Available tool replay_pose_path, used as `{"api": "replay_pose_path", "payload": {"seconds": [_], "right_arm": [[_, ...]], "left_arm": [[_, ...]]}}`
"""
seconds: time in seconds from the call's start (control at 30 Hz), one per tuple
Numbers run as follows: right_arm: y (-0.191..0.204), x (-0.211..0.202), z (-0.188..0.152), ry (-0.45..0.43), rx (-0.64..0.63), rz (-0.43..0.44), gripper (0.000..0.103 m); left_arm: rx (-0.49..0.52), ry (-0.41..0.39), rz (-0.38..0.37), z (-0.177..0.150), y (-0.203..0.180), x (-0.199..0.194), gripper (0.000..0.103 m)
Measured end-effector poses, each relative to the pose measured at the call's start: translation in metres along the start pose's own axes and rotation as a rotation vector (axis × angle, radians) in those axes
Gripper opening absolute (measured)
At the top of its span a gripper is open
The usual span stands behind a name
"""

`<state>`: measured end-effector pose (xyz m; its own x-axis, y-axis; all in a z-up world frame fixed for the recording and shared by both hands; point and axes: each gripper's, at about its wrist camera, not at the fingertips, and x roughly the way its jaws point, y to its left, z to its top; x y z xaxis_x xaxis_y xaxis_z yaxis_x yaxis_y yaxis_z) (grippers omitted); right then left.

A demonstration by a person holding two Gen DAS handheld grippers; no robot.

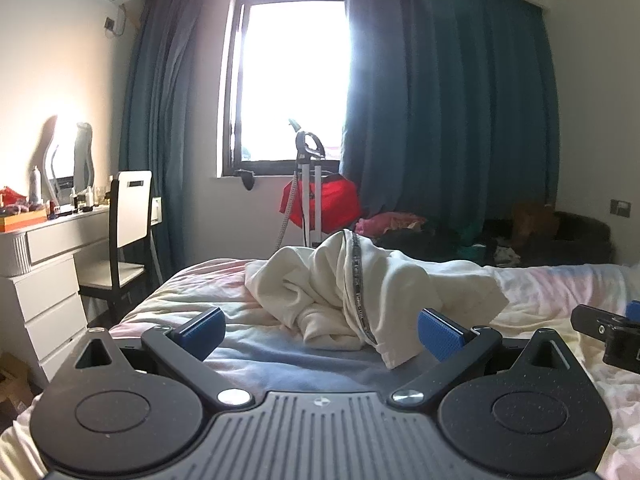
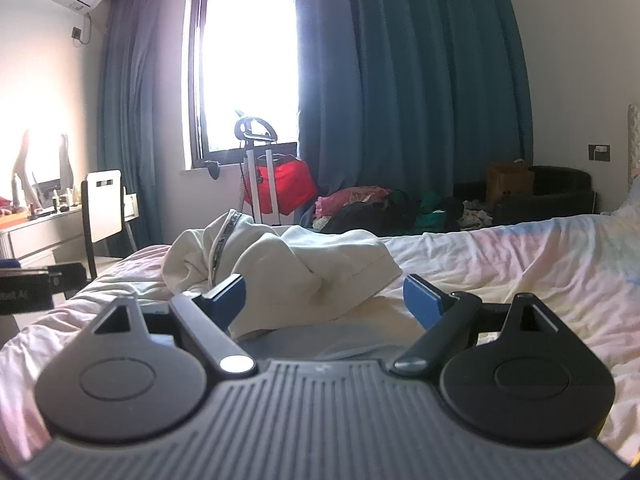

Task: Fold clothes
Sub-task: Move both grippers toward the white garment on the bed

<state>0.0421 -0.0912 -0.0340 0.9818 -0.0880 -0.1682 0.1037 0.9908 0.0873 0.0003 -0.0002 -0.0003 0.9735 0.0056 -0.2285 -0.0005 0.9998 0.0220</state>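
Note:
A crumpled cream-white garment [image 1: 352, 288] with a dark patterned band lies in a heap on the bed [image 1: 192, 300]. It also shows in the right wrist view [image 2: 288, 268]. My left gripper [image 1: 320, 332] is open and empty, its blue pads just short of the heap's near edge. My right gripper [image 2: 324, 300] is open and empty, with the heap's near fold between and just beyond its pads. The right gripper also shows at the right edge of the left wrist view [image 1: 608, 332], and the left gripper at the left edge of the right wrist view [image 2: 36, 284].
The bed sheet [image 2: 500, 264] is pale pink and rumpled. A white dresser [image 1: 44, 264] and chair [image 1: 124, 240] stand left of the bed. A garment steamer with a red bag [image 1: 316, 200], a clothes pile [image 2: 380, 208] and blue curtains [image 1: 440, 100] are behind the bed.

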Motion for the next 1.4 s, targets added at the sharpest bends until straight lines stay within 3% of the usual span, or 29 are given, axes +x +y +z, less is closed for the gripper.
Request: {"api": "replay_pose_path", "payload": {"seconds": [0.2,0.9,1.0,1.2,1.27,1.4], "right_arm": [[0.002,0.003,0.0,0.007,-0.002,0.002,0.087],[0.002,0.008,-0.003,0.02,0.003,0.001,0.087],[0.002,0.01,-0.003,0.022,0.003,0.001,0.087],[0.0,0.011,-0.008,0.028,0.002,-0.007,0.087],[0.001,0.016,-0.01,0.036,-0.003,-0.018,0.087],[0.0,0.022,-0.012,0.051,0.014,-0.014,0.087]], "left_arm": [[-0.039,0.028,0.0,0.005,0.01,0.009,0.103],[-0.016,0.014,0.015,0.002,0.0,0.011,0.103],[-0.027,0.005,0.05,-0.001,0.001,0.017,0.103],[-0.056,0.112,0.074,-0.016,0.013,0.039,0.103],[-0.059,0.115,0.035,-0.02,0.019,0.04,0.103],[-0.076,0.103,0.063,-0.025,0.024,0.047,0.103]]}}
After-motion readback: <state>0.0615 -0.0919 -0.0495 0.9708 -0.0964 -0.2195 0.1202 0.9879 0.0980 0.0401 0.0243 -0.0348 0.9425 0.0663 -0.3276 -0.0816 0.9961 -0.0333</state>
